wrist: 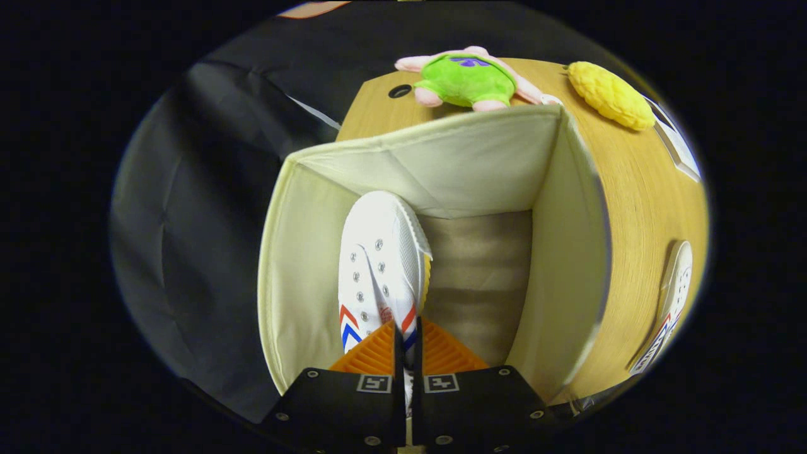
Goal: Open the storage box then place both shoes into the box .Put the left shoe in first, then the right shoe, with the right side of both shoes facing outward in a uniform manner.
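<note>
Tool pinches white shoe inside open storage box.

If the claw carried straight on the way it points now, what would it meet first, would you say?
The claw is shut on the white shoe, so the shoe's toe would likely reach the storage box bottom panel first; depth is unclear.

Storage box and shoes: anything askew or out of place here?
Nothing stands out. The gripper is shut on a white shoe, toe down inside the open storage box; the other shoe lies on the table beside it.
</note>
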Motion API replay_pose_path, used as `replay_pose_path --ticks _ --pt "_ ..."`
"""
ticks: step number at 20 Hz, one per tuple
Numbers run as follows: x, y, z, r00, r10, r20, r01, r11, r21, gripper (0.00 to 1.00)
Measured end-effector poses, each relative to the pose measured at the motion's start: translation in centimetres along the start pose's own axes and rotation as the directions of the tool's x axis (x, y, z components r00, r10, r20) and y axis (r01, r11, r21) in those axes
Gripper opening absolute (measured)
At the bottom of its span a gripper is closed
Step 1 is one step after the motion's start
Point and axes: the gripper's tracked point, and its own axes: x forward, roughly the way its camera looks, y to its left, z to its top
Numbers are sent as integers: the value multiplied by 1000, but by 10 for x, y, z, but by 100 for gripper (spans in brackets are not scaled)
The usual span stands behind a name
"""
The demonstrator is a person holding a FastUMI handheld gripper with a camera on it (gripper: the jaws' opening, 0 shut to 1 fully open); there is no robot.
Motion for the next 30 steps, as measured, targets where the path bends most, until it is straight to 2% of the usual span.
replay_pose_path --ticks 2,3,4,5,7,9,13,16,21,23,26,28,30 --pt "-20 15 -8 997 56 -53 -55 998 22 15" --pt "-29 23 -11 995 85 -53 -84 996 21 30" --pt "-33 29 -7 992 121 -37 -121 993 5 39" --pt "-43 35 -10 986 159 -38 -160 987 -11 51" --pt "-61 51 -8 970 242 -32 -243 969 -34 63" --pt "-88 54 4 962 274 4 -273 959 -74 74" --pt "-149 18 26 952 264 154 -236 955 -179 88" --pt "-172 -36 42 937 196 288 -139 968 -207 92" --pt "-191 -144 40 924 37 380 13 991 -130 96" --pt "-192 -200 29 920 -62 387 97 993 -72 96" --pt "-185 -282 4 911 -214 353 234 972 -13 97" --pt "-183 -320 -13 900 -268 343 281 960 12 97" --pt "-179 -345 -24 898 -286 334 289 956 42 97"
